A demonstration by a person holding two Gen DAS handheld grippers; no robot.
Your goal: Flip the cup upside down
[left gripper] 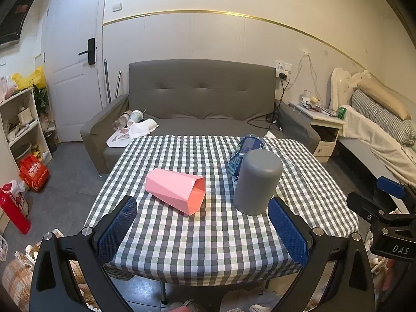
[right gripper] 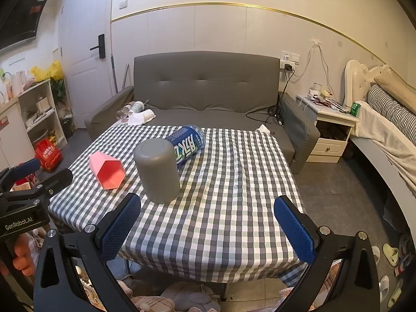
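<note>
Both claws, left [left gripper: 202,230] and right [right gripper: 208,227], gape empty; ahead of our left lies the pink cup [left gripper: 176,191], unflipped. We reach next.

Open checked cloth [left gripper: 208,234] along the near edge, wide bare stretch at right. Mid-table blocked by pink cup [left gripper: 176,191] on its side at left, upright grey cup [left gripper: 256,182] just right, narrow gap between. Blue bottle [right gripper: 186,145] lying touching behind grey cup.
</note>
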